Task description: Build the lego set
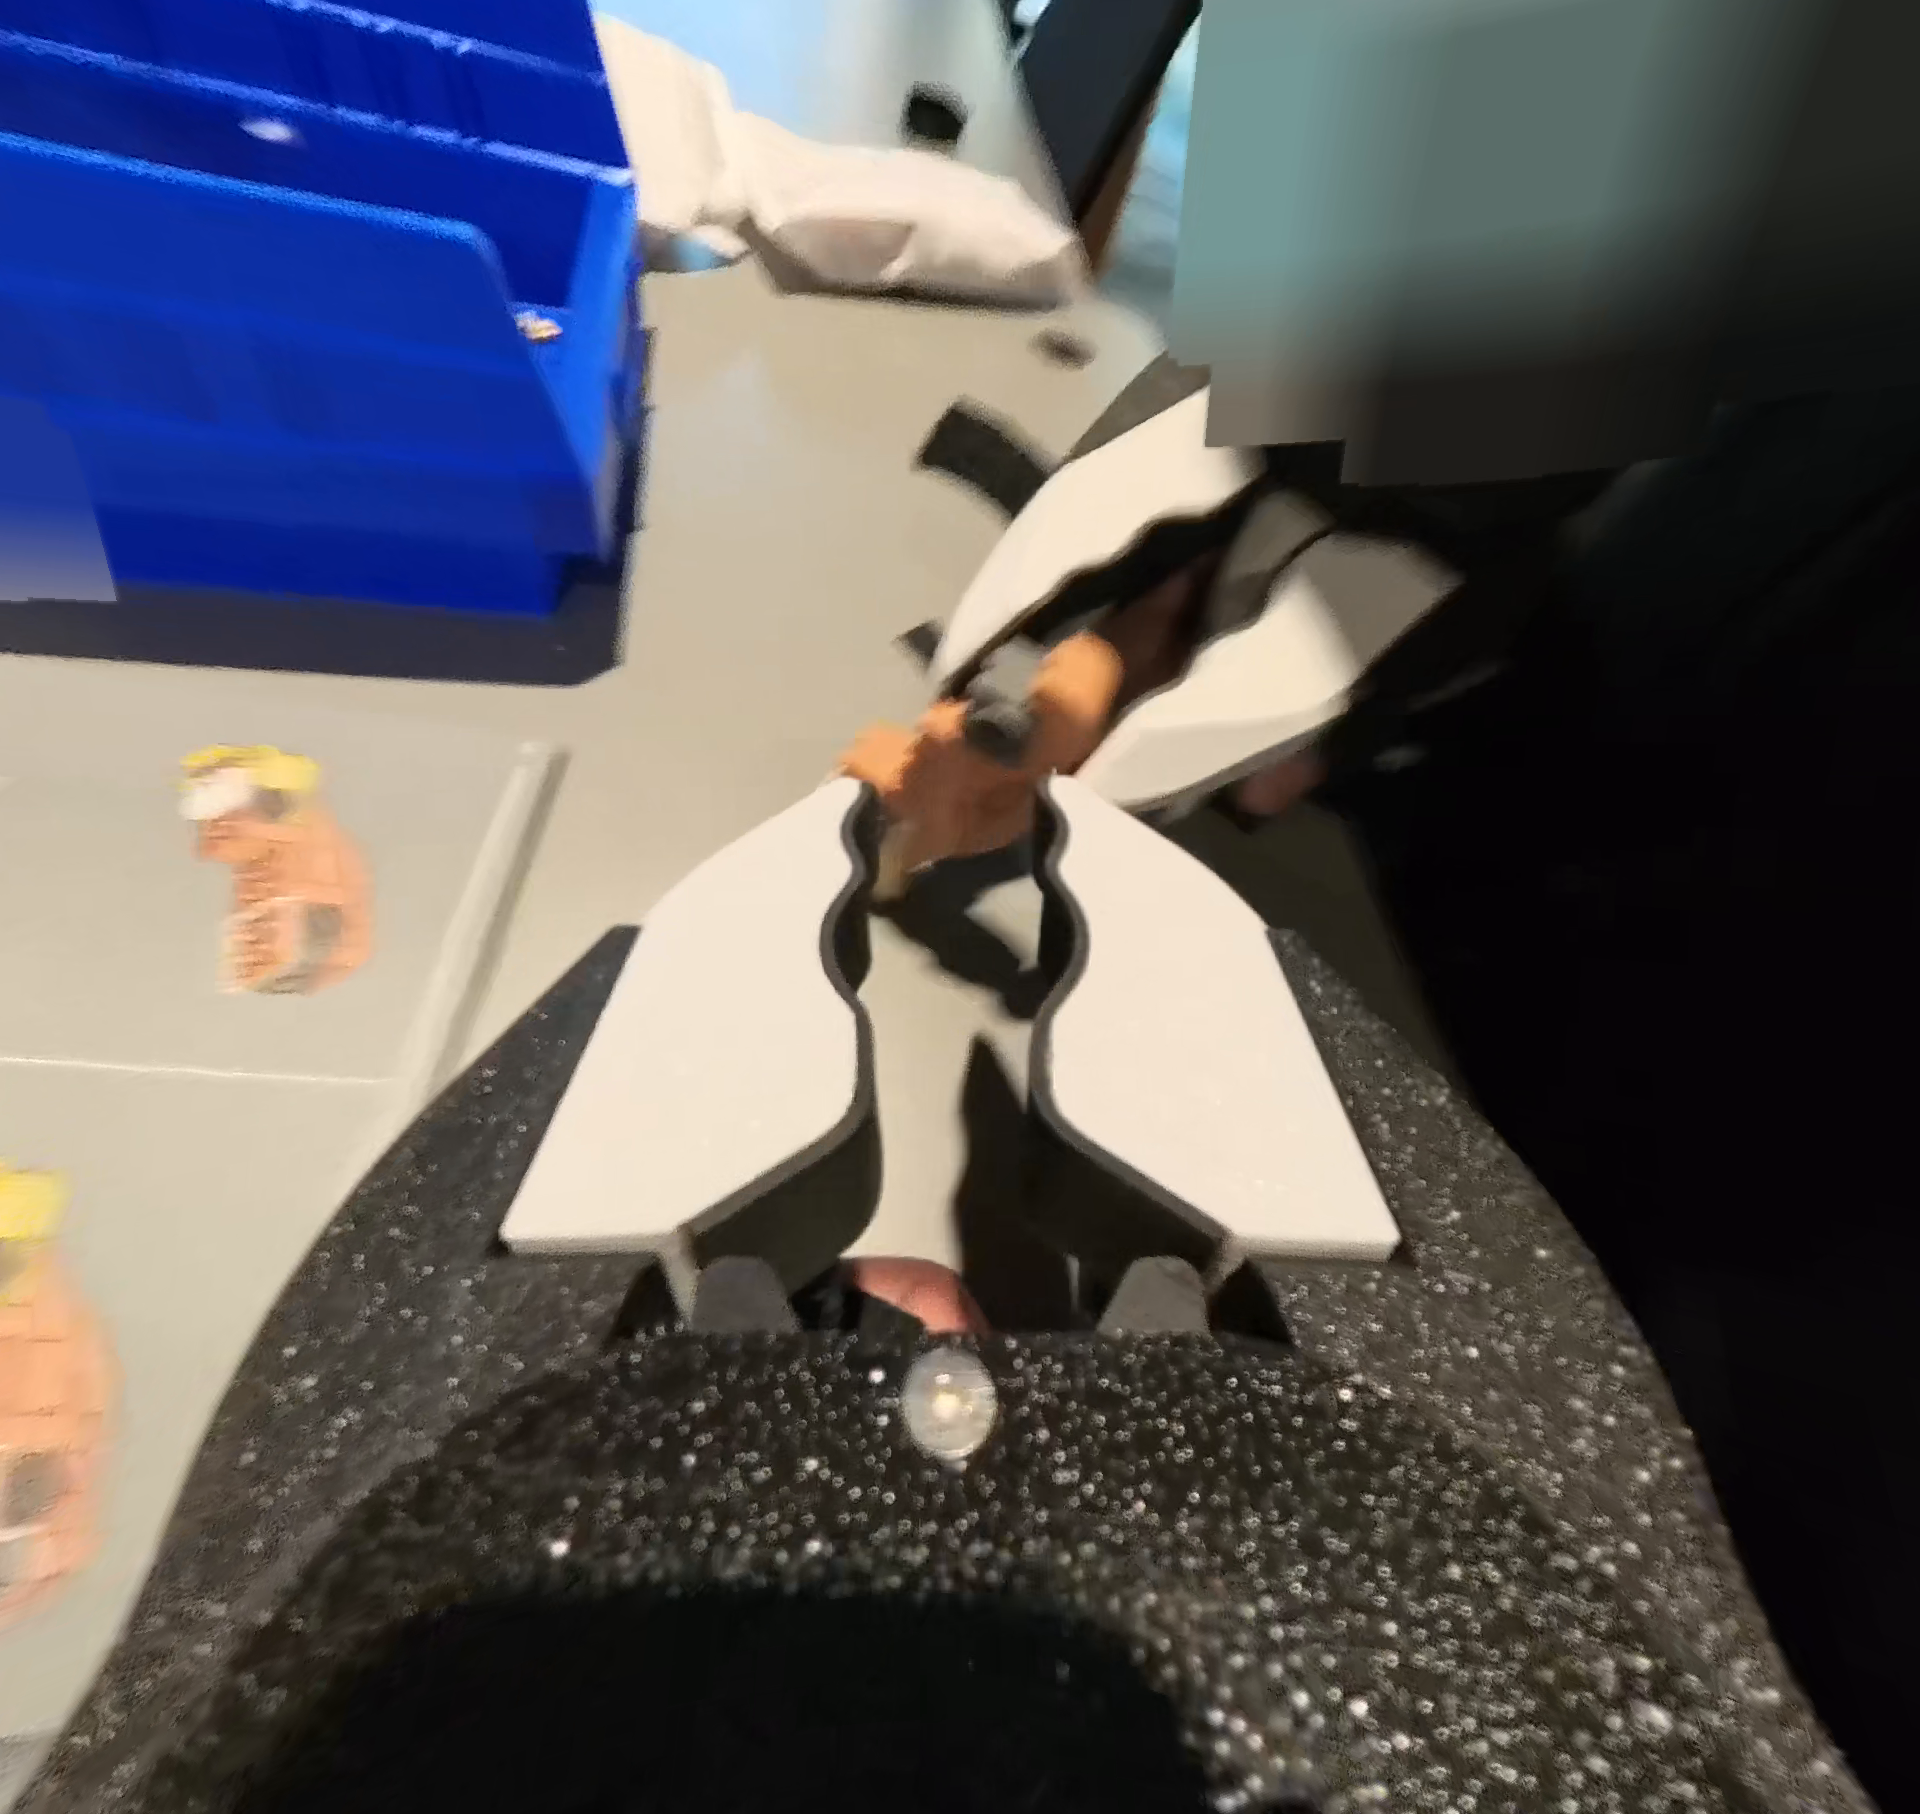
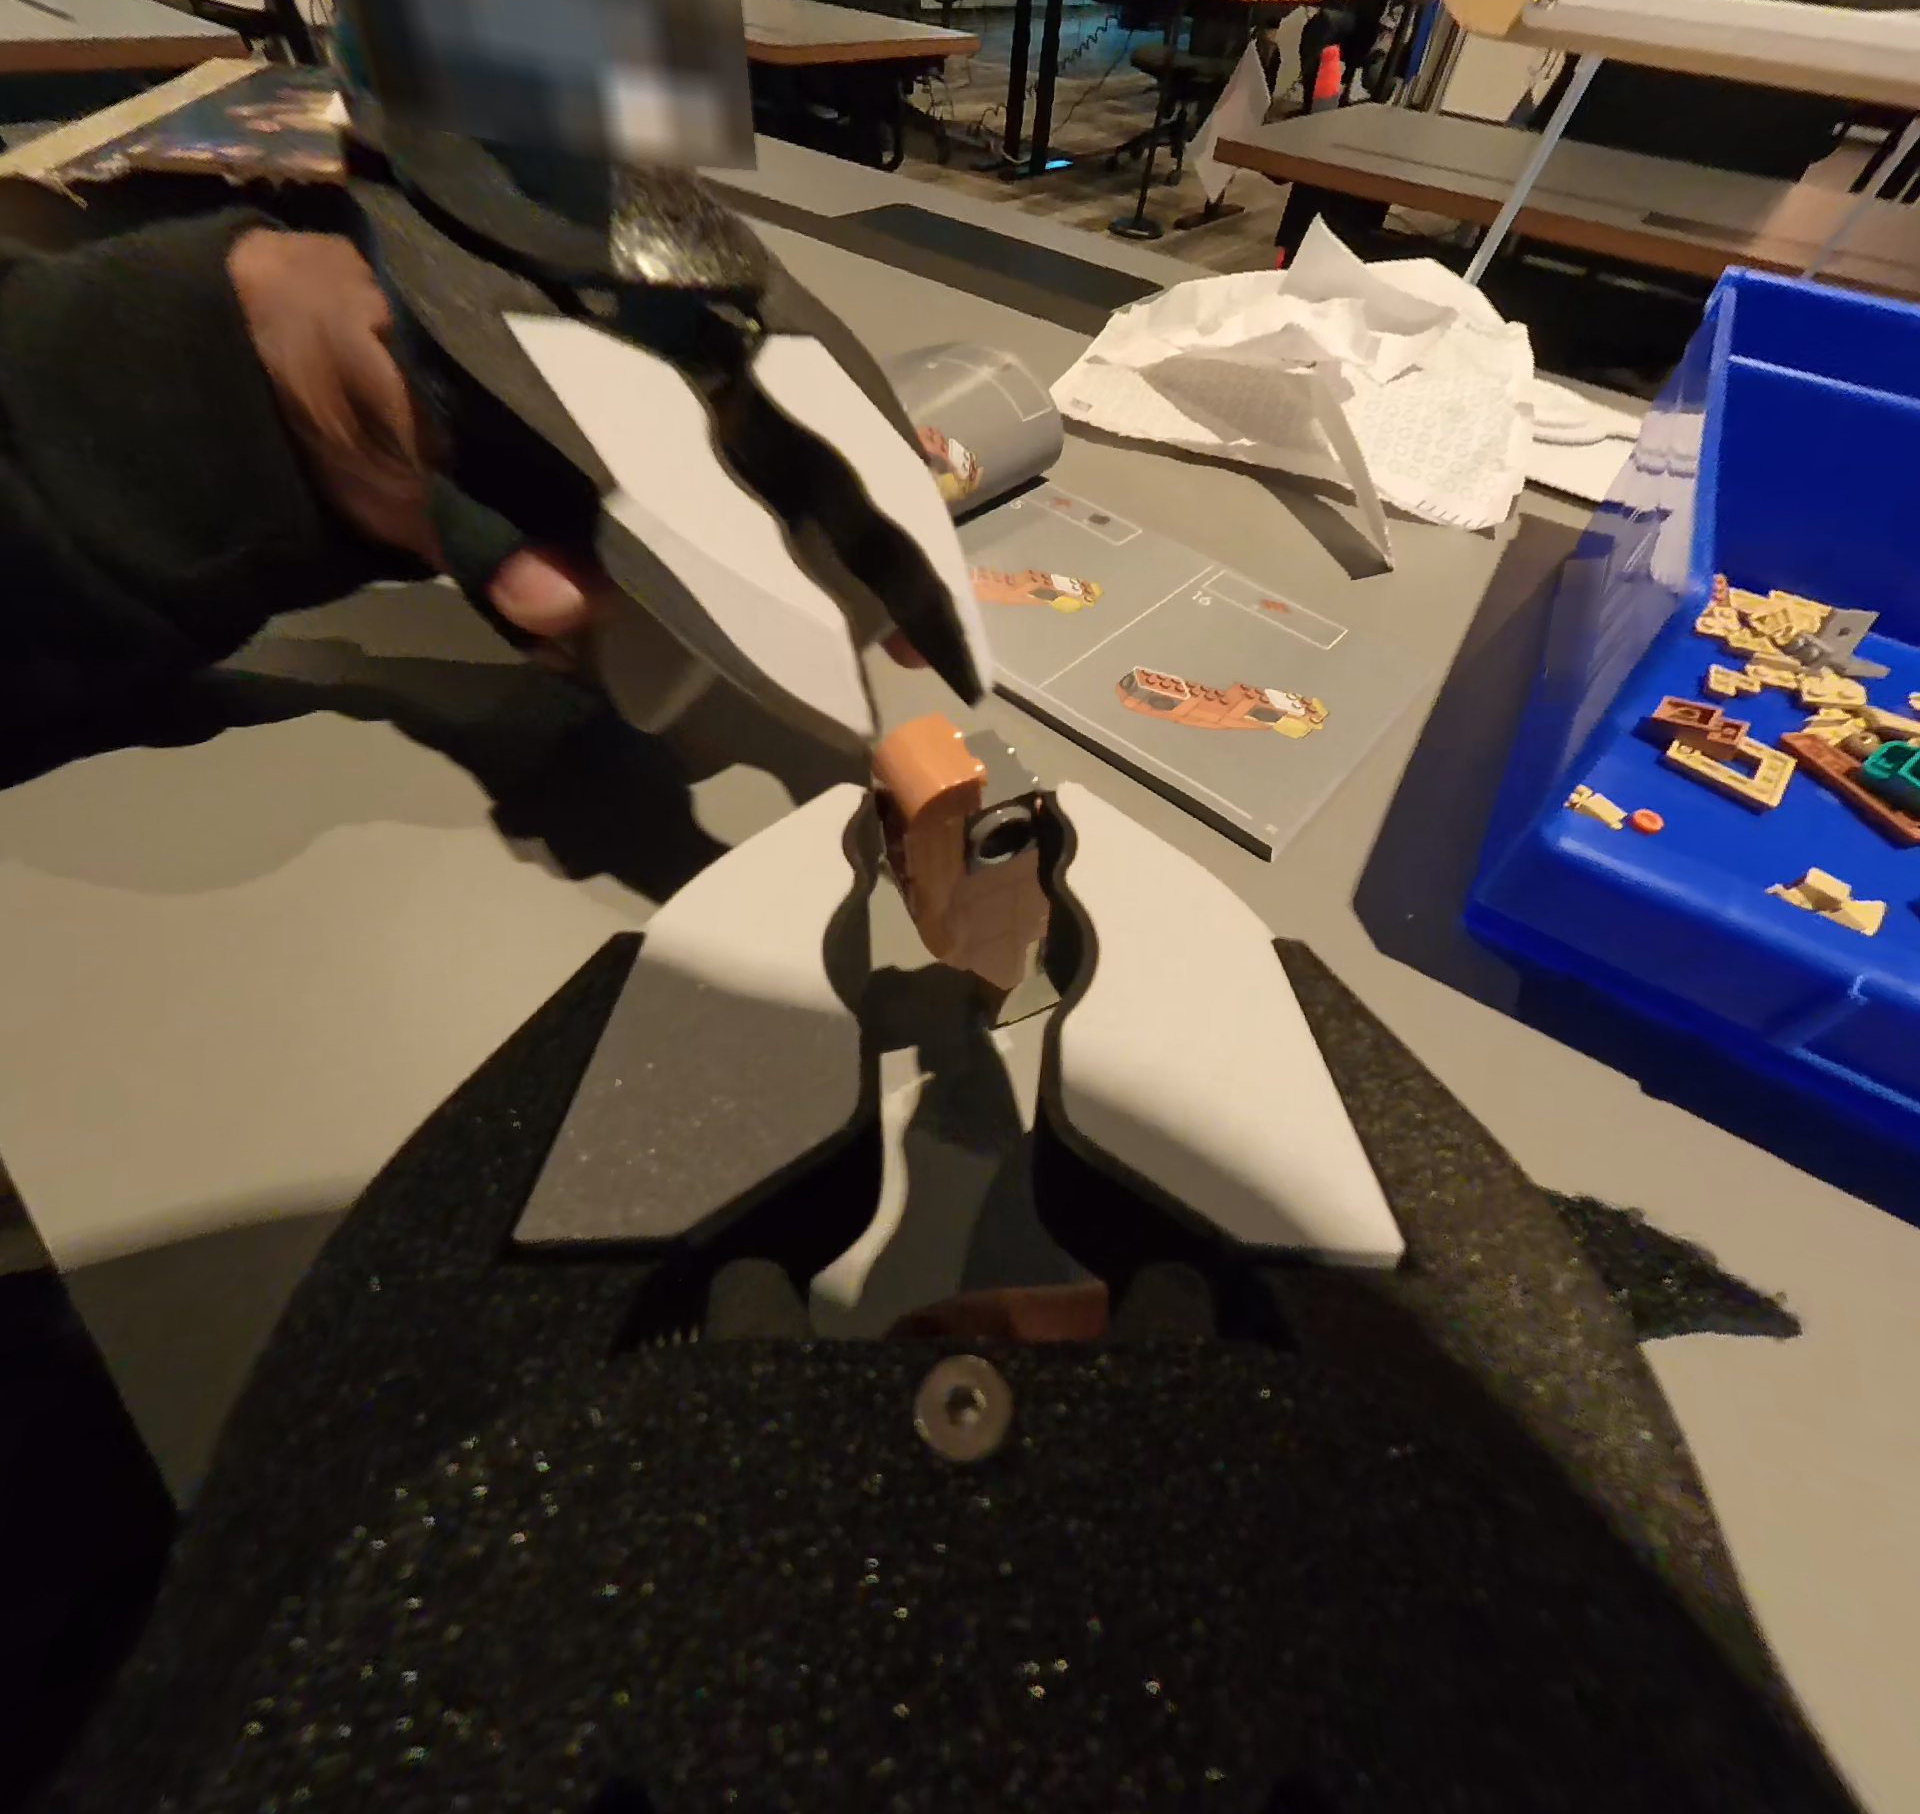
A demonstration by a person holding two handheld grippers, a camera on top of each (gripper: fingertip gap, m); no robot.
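A small brown lego assembly with a dark grey piece on it is held above the grey table. My right gripper is shut on its lower part. My left gripper comes in from the upper left, its tips at the top edge of the assembly. In the left wrist view my left gripper is closed on the near end of the assembly, and the right gripper grips the far end. The picture there is blurred.
A blue bin with several loose tan and brown pieces stands at the right; blue bins show at the left. The open instruction booklet and crumpled white paper lie beyond. A person's hand holds the left gripper.
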